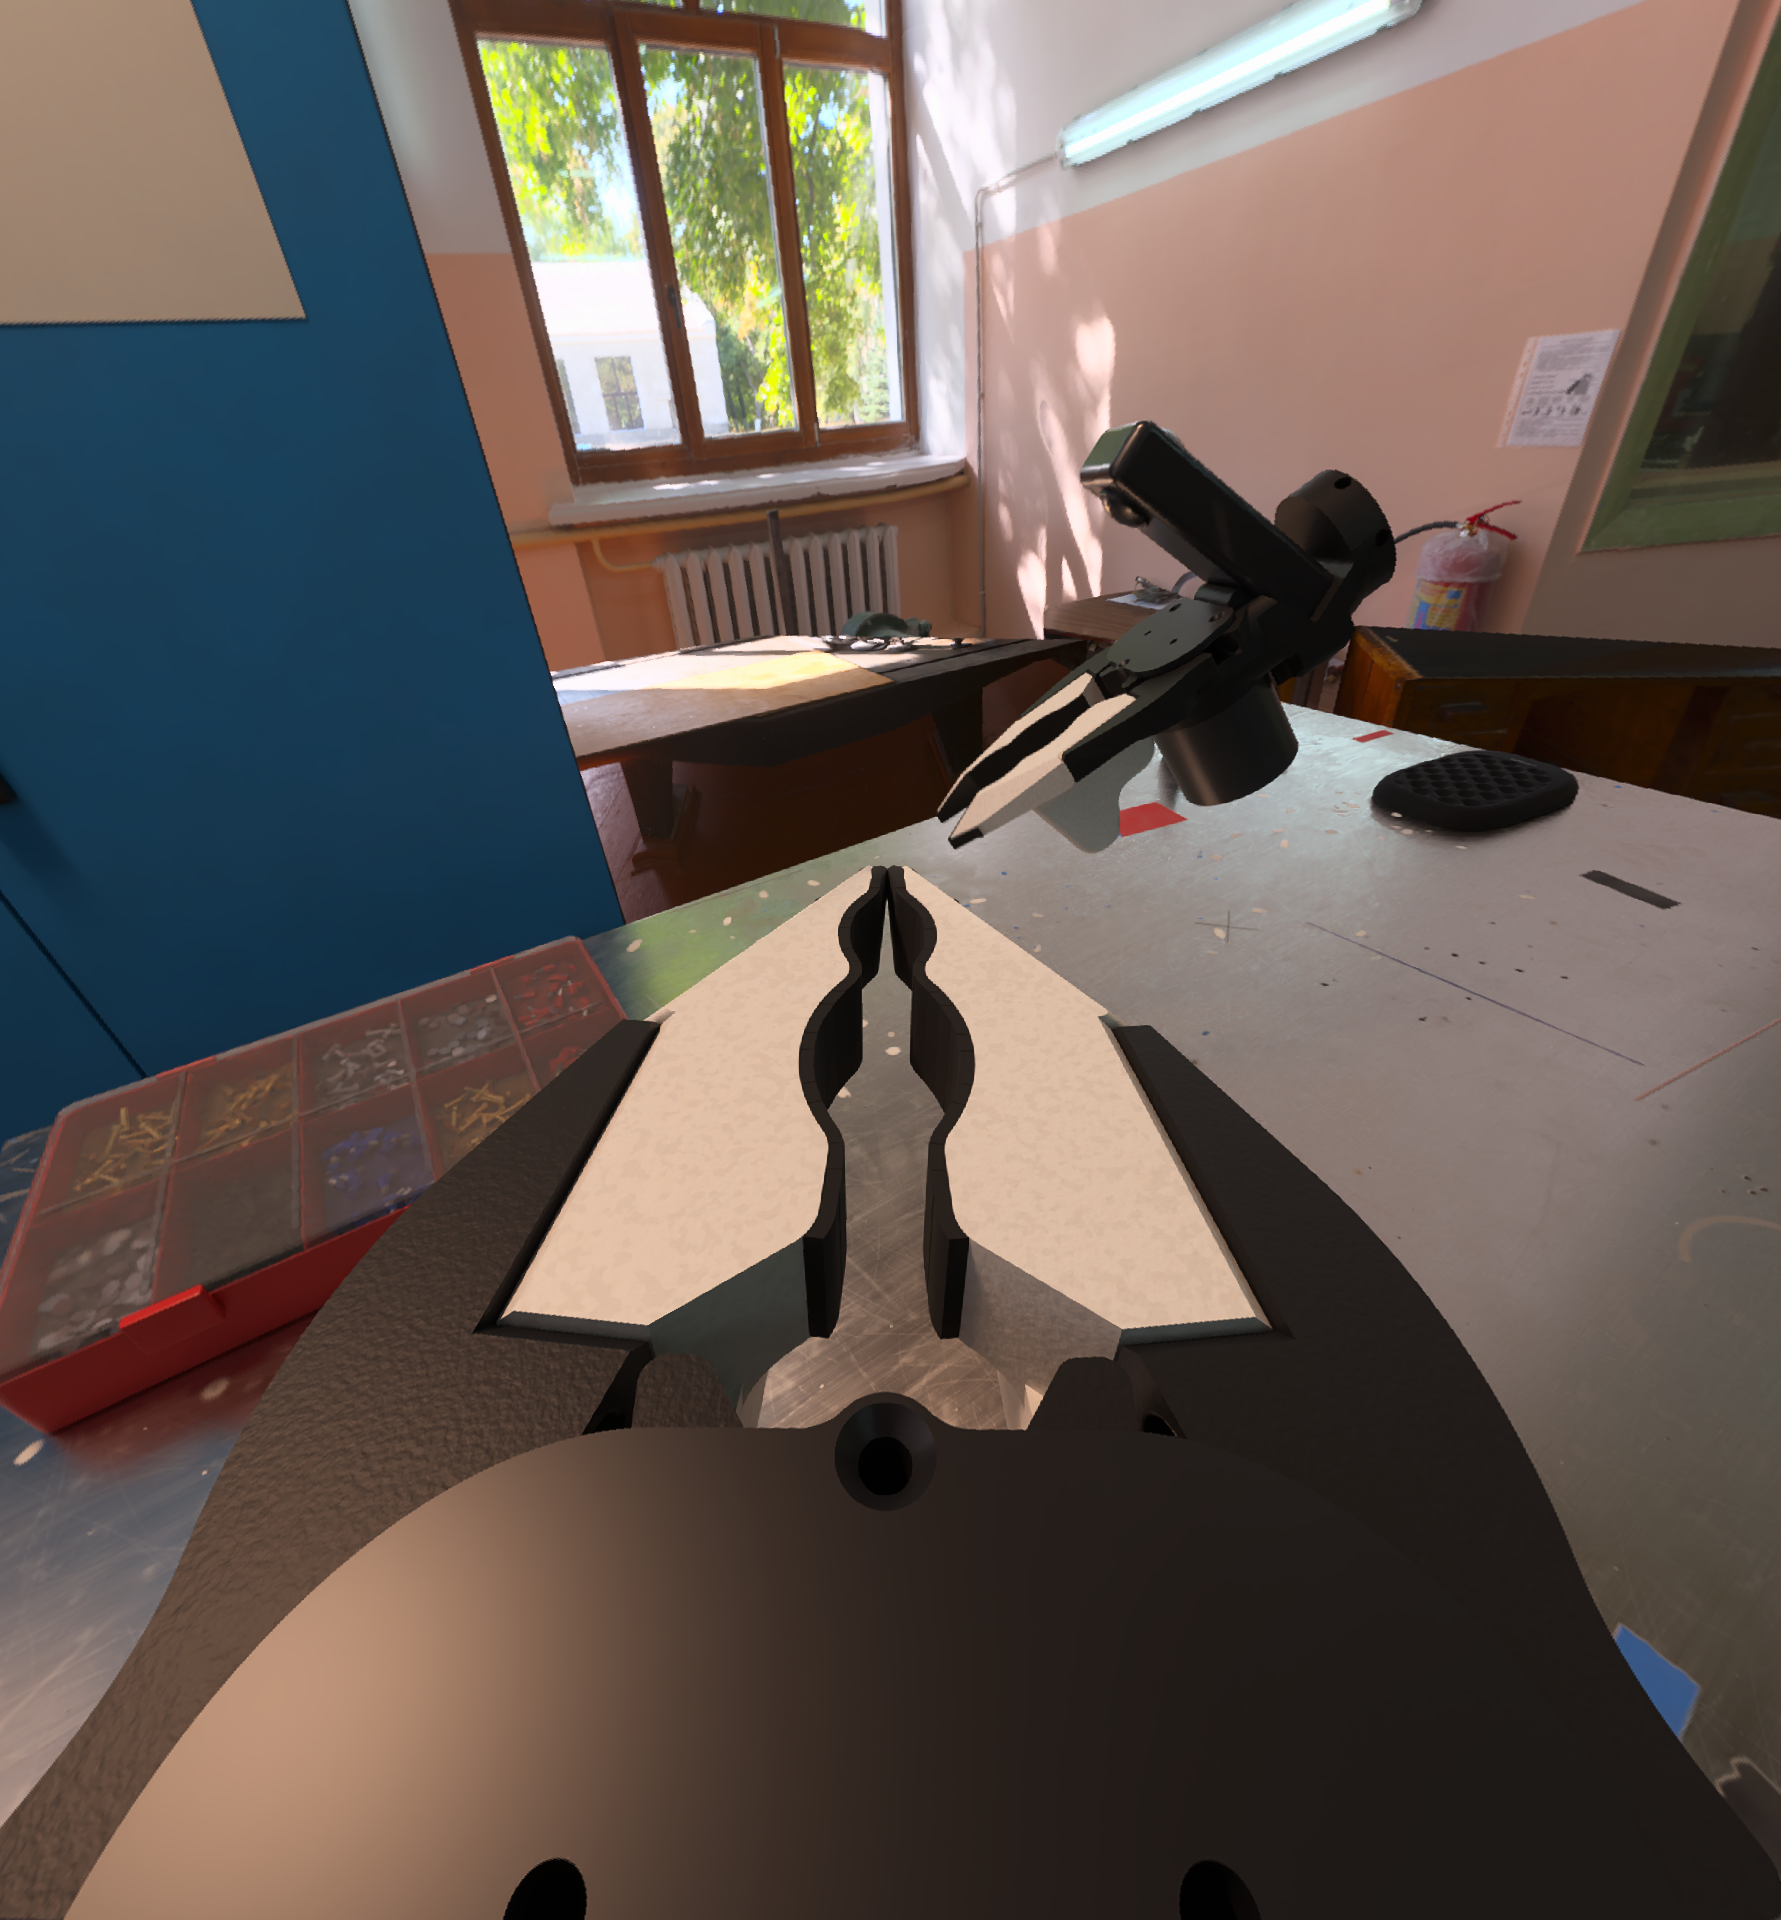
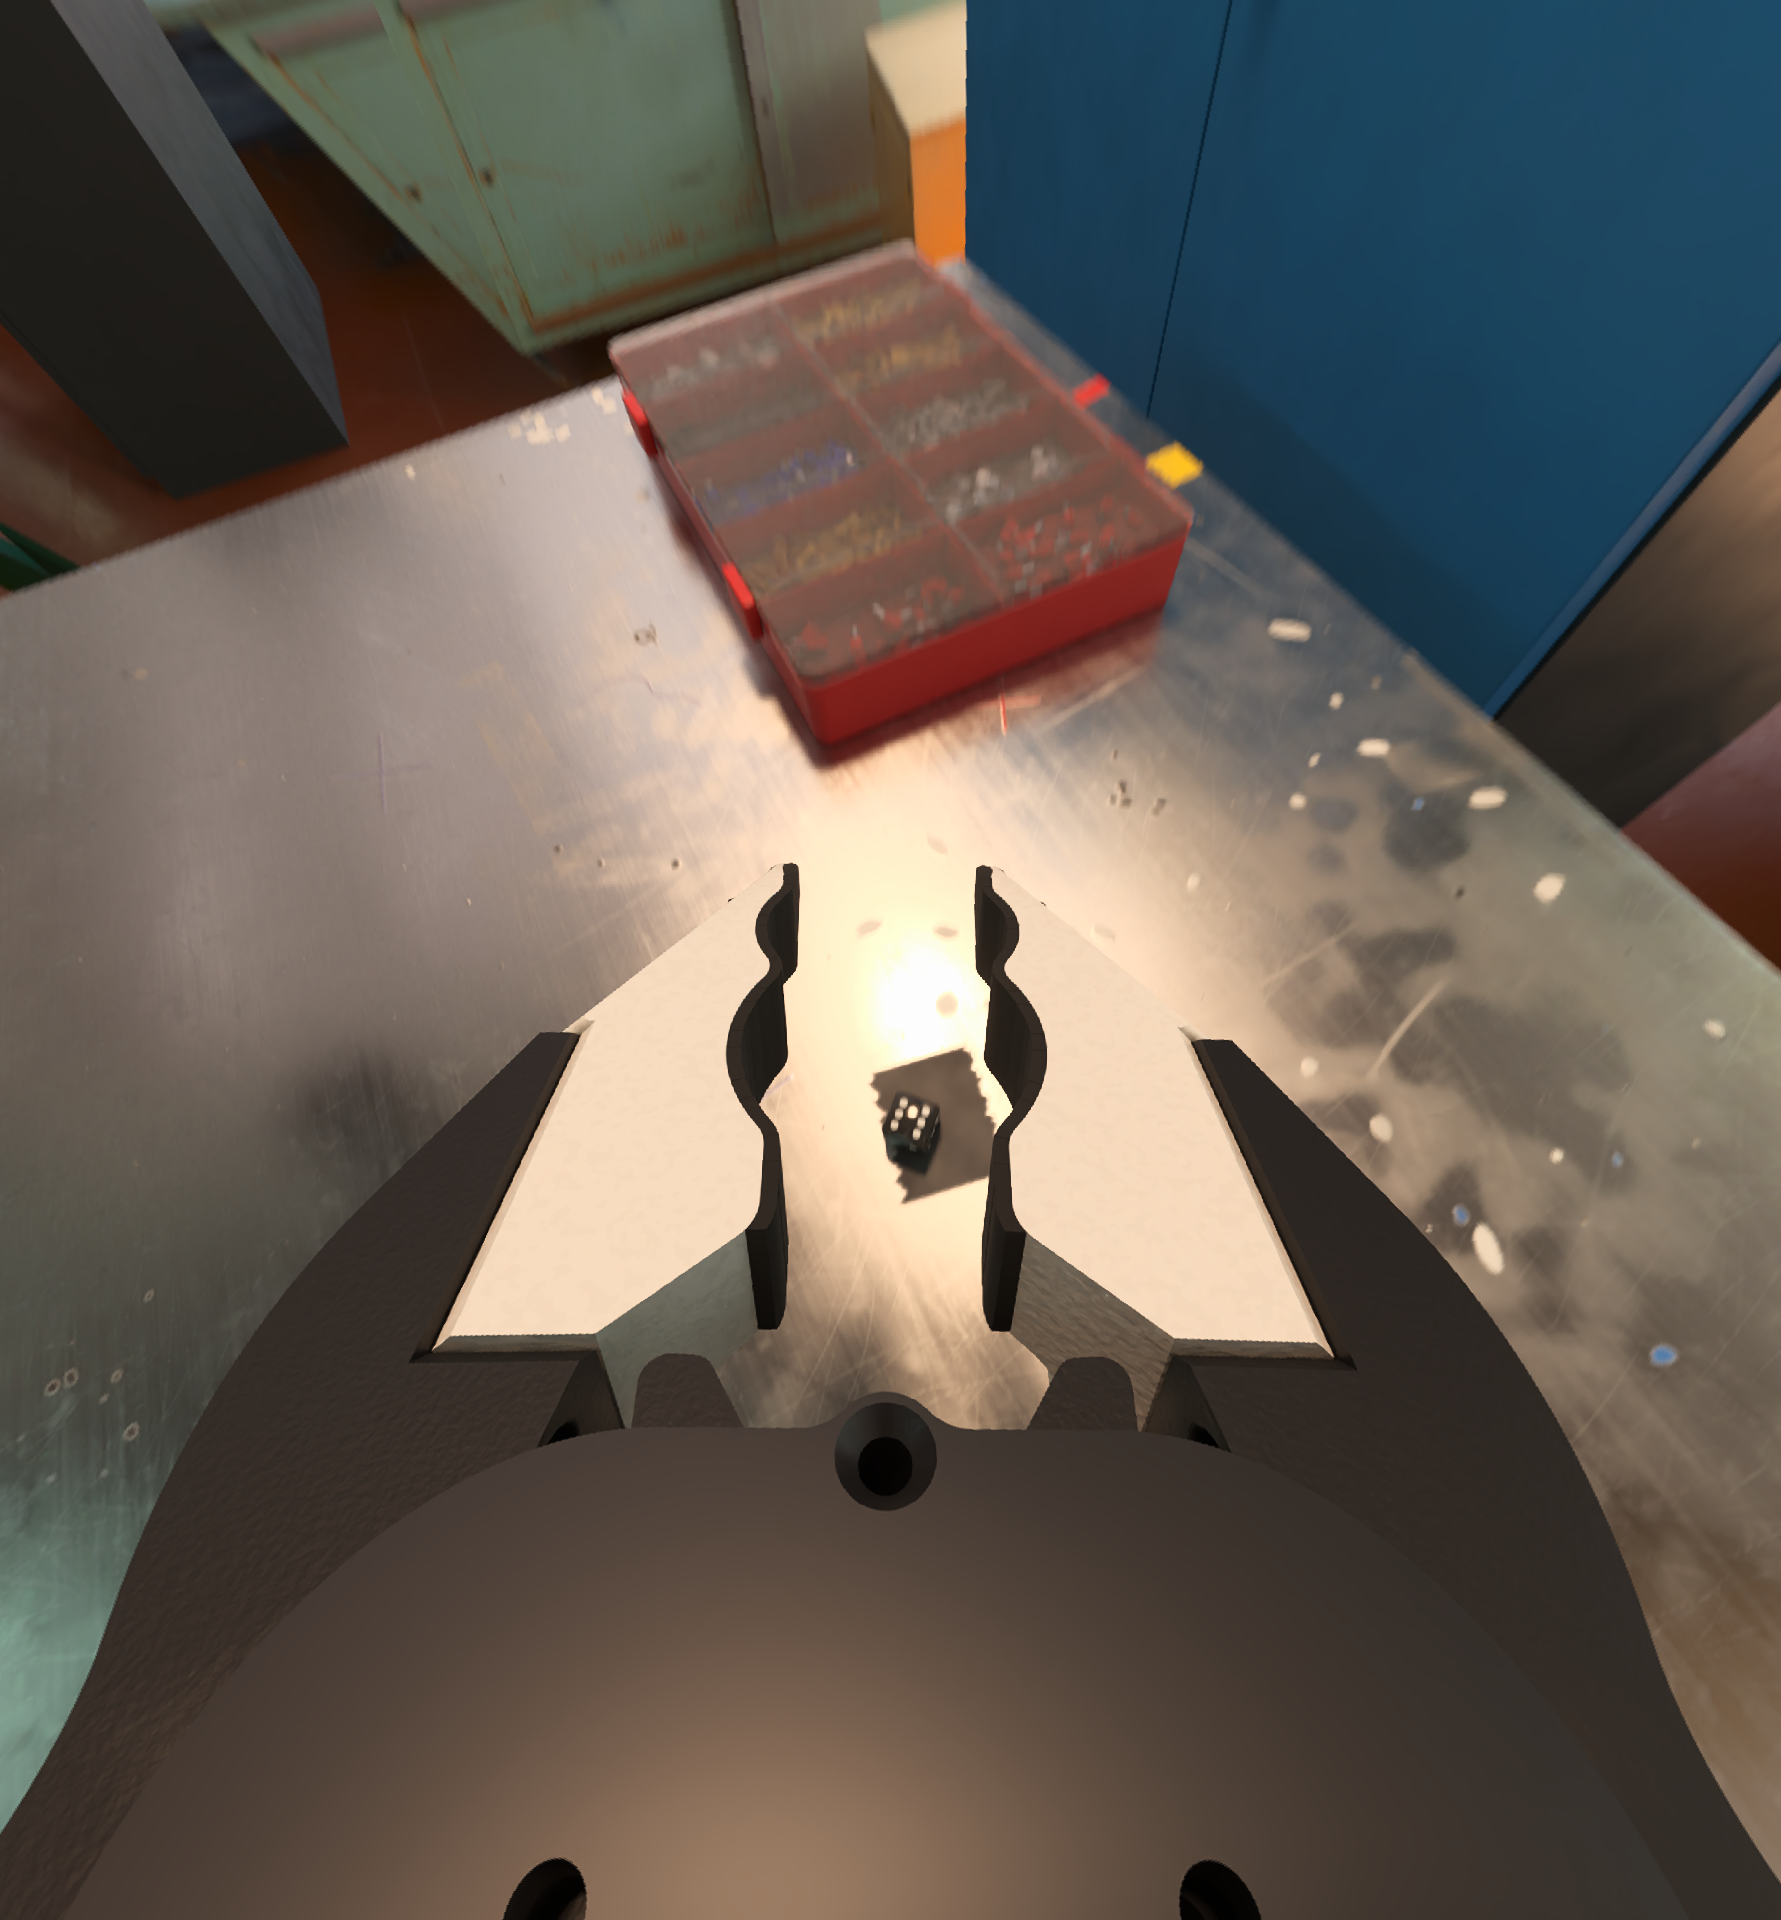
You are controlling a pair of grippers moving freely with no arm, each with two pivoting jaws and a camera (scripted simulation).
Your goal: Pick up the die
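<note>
I am working over a broad, scratched metal table (image 2: 242, 831) flecked with pale paint spots, in a workshop with peach walls, a tall wooden window (image 1: 699, 239), a white radiator (image 1: 777, 582) under it and a wooden bench (image 1: 761, 675) beyond the table's far edge. A big blue cabinet (image 1: 190, 623) stands right against the table's side.

On the table near that cabinet lies a red compartment box (image 2: 907, 499) with a clear lid, full of small screws and fittings. A black dimpled pad (image 1: 1473, 790) rests far across the surface, well apart from everything else.

My left gripper (image 1: 886, 878) has its fingertips pressed together with nothing between them. My right gripper (image 2: 886, 873) hangs above the table tilted downward, its fingers spread wide and holding nothing.

The die (image 2: 911, 1126) sits on the table below my right gripper, seen between the two fingers, touching neither, in a dark patch of shadow. Nothing stands between it and the fingers. It is a small black cube with white pips, so it has no long axis; a face of six pips points upward, and one corner is turned toward me.
</note>
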